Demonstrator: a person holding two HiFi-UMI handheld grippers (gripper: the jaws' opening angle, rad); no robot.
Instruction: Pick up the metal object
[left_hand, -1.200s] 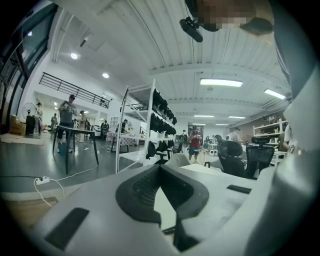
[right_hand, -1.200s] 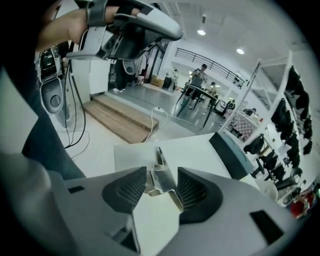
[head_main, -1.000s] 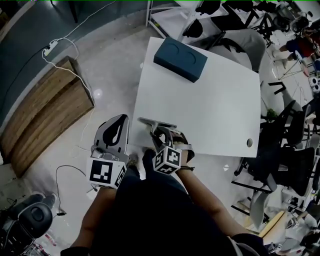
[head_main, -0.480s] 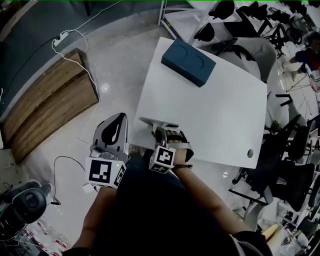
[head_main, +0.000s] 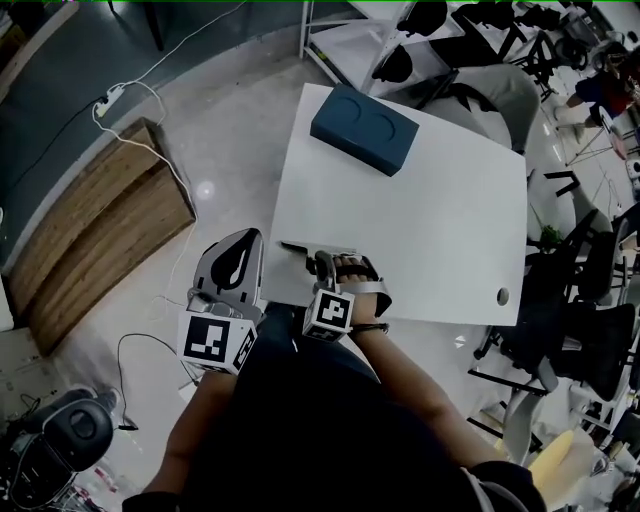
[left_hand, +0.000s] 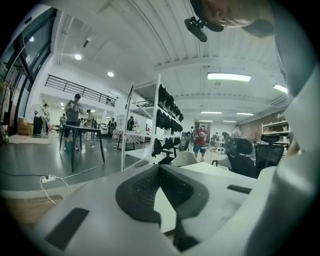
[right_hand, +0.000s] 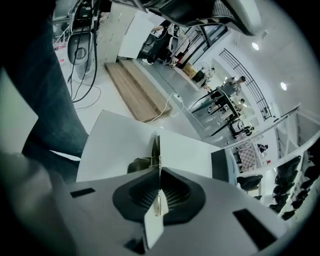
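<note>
The right tool (right_hand: 159, 175) grips the thin metal piece (right_hand: 156, 146) at the near edge of the bench (head_main: 420, 200). The grasp seems made, so a steady lift is next. The left tool (left_hand: 160, 167) is closed and empty.

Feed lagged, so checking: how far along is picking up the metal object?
Done: the right gripper is shut on the metal object, pinching it edge-on. In hand: that grip, at the near edge of the white table. Left: the lift; the object looks not yet raised off the table.
</note>
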